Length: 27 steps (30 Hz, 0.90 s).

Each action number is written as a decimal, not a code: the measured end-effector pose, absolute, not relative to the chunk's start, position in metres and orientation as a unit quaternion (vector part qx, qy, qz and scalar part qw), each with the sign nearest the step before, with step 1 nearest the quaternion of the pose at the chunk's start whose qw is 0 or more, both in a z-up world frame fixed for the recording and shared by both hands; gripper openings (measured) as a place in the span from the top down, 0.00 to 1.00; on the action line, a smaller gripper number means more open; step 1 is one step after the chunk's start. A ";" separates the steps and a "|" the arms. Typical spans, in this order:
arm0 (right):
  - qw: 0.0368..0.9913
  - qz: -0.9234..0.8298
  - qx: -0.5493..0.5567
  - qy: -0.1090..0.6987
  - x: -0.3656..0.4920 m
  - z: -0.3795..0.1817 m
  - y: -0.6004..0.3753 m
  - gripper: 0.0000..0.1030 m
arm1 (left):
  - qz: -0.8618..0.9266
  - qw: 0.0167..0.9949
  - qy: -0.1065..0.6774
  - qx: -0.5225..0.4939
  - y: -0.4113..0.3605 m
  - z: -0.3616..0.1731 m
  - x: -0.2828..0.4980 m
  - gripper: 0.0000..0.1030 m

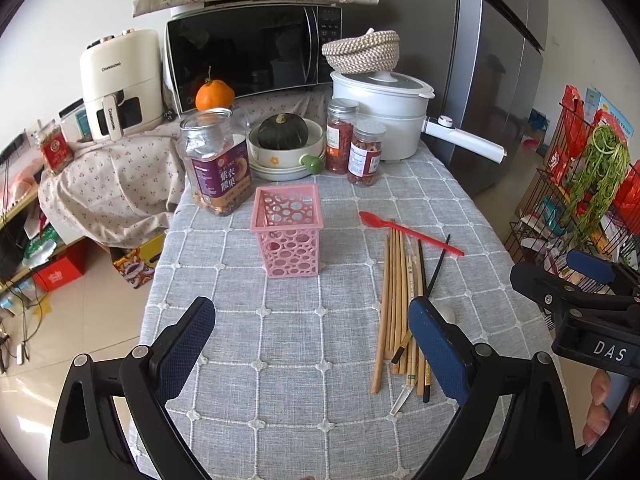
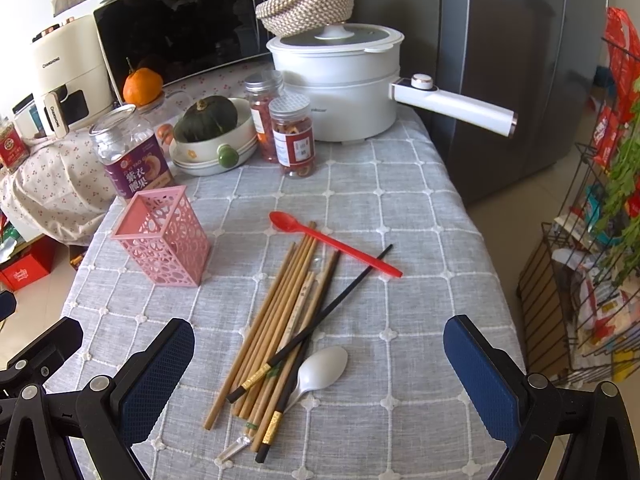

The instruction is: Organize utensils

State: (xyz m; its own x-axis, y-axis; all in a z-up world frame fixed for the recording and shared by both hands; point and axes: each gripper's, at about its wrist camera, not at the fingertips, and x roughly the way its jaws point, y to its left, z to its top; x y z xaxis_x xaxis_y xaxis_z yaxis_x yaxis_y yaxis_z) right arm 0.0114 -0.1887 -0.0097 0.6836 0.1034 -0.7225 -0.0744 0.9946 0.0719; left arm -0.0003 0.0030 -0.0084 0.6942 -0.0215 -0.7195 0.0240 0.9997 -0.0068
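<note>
Crowding the holder (image 1: pixel 287 231): jars (image 1: pixel 216 162) (possibly nuts).

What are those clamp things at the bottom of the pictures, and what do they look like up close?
They are two handheld grippers. The left gripper and right gripper each have black plastic arms with silver rivets, ending in flat fingers padded with textured dark blue rubber. The right one's body carries a white "DAS" label. A person's bare fingertips show beneath it.
</note>
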 end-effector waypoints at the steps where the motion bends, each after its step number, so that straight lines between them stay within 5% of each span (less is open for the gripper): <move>1: 0.917 0.049 0.018 0.395 0.011 -0.010 -0.189 0.01 | -0.012 0.921 0.390 0.002 0.003 -0.009 -0.001 0.04; 27: 0.917 0.053 0.011 0.395 0.013 -0.009 -0.181 0.01 | -0.007 0.924 0.382 0.000 0.002 -0.005 -0.003 0.04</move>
